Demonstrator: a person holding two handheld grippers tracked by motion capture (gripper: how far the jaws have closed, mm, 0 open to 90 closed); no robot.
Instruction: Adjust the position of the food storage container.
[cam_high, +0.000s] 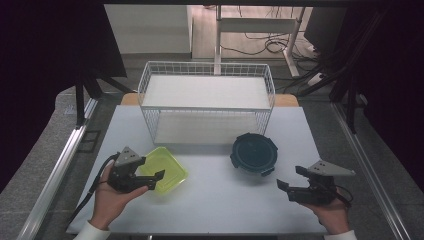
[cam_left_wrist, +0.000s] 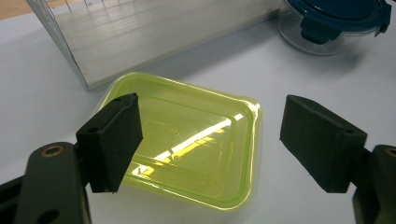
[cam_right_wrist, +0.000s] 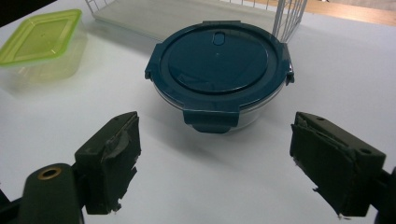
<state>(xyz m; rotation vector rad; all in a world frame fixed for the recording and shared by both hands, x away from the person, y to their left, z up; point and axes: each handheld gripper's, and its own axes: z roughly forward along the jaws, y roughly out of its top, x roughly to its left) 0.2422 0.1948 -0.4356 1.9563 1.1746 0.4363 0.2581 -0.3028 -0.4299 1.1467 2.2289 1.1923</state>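
The left gripper (cam_high: 150, 176) hangs spread over the green box (cam_high: 167, 167); the right gripper (cam_high: 291, 178), spread, faces the blue-lidded bowl (cam_high: 254, 152).

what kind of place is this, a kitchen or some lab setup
Probably a lab or recording bench, not a kitchen. A plain white table stands between dark curtains, loose cables trail over the floor behind it, and it bears a white wire basket, a lime green square plastic container and a round glass container with a dark blue clip lid.

The black left gripper (cam_high: 151, 176) and black right gripper (cam_high: 290, 179), each in a hand, hold their jaws wide apart, apparently empty.
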